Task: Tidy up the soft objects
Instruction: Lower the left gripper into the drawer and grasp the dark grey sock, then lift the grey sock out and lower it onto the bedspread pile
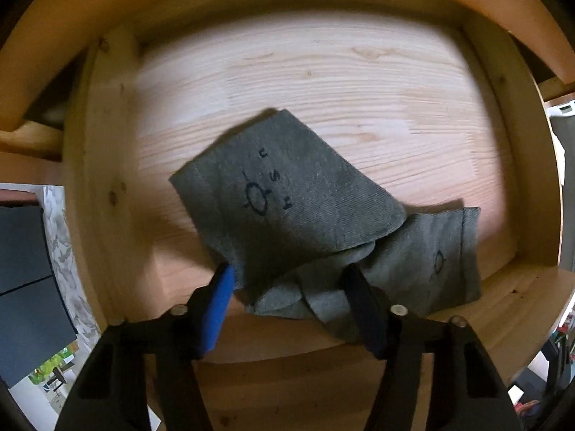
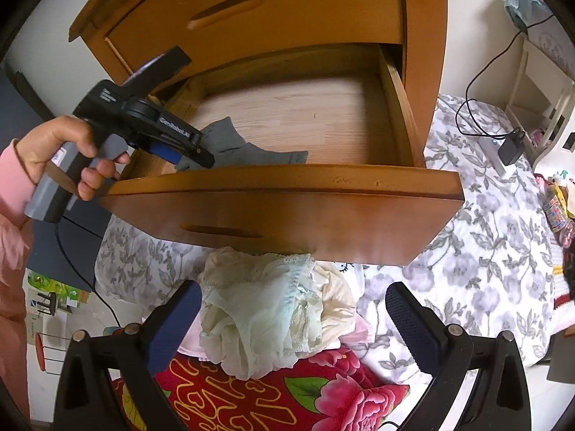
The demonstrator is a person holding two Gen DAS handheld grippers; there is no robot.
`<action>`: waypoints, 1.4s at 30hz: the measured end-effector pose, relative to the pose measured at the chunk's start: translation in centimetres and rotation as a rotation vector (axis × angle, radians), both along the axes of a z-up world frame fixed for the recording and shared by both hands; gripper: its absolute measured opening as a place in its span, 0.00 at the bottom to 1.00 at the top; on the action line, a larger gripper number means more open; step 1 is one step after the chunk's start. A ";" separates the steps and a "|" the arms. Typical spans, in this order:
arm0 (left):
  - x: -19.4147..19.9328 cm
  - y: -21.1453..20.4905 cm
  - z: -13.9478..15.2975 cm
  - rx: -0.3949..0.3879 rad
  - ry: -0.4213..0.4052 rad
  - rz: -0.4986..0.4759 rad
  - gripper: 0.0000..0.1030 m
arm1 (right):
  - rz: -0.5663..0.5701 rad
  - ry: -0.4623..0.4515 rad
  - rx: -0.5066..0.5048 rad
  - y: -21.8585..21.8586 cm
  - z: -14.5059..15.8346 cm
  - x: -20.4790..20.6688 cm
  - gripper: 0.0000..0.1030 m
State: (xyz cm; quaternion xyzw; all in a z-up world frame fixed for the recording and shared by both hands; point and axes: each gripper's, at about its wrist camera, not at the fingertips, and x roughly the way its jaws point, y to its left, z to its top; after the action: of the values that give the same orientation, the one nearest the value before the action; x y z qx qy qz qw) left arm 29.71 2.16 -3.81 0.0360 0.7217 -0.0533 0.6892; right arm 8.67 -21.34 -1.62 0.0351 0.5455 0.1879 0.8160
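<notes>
Nearest the left wrist camera, the left gripper [image 1: 287, 280] points down into the open drawer [image 1: 107, 165], its blue-padded fingers [image 1: 219, 301] standing at either side of the bunched near end of the grey socks [image 1: 287, 194]; whether the pads actually press the cloth cannot be told. The socks lie on the pale drawer floor toward 6 o'clock, one folded piece with dark lettering reaching up toward 11 o'clock, another spreading toward 4 o'clock. In the right wrist view, the right gripper [image 2: 291, 319] hangs with its jaws wide apart and holding nothing, above a pile of pale underwear [image 2: 258, 305] on a red floral blanket [image 2: 323, 395]. Beyond it, at 12 o'clock, the wooden nightstand [image 2: 251, 0] has its lower drawer pulled out, and at 9 o'clock a hand [image 2: 61, 151] in a pink sleeve [image 2: 10, 183] holds the left gripper over the socks.
</notes>
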 end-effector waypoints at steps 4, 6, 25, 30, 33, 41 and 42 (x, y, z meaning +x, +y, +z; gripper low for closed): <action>0.2 0.2 0.2 -0.005 -0.019 -0.007 0.47 | -0.006 -0.001 0.003 -0.2 0.0 0.2 1.00; -0.4 0.3 0.3 -0.011 -0.032 -0.012 0.37 | -0.011 -0.002 0.004 -0.2 0.0 0.2 1.00; -8.8 4.6 11.7 -0.258 -0.414 0.116 0.21 | -0.035 -0.058 0.002 -0.6 3.0 -2.8 1.00; -13.1 6.2 16.8 -0.309 -0.578 0.136 0.21 | -0.031 -0.082 0.004 -0.2 4.1 -4.1 1.00; -15.5 6.7 19.5 -0.341 -0.671 0.133 0.21 | -0.033 -0.095 0.005 -0.2 4.8 -4.8 1.00; -21.1 7.2 25.7 -0.412 -0.834 0.090 0.21 | -0.037 -0.128 0.013 -0.2 6.4 -6.5 1.00; -21.9 7.2 26.1 -0.423 -0.845 0.082 0.21 | -0.037 -0.132 0.014 -0.2 6.6 -6.8 1.00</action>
State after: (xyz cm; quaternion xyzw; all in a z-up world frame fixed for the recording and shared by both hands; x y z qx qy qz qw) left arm 7.79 9.33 22.26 -0.1152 0.3524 -0.1526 0.9161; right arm 1.89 -21.54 4.94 0.0383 0.4883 0.1786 0.8533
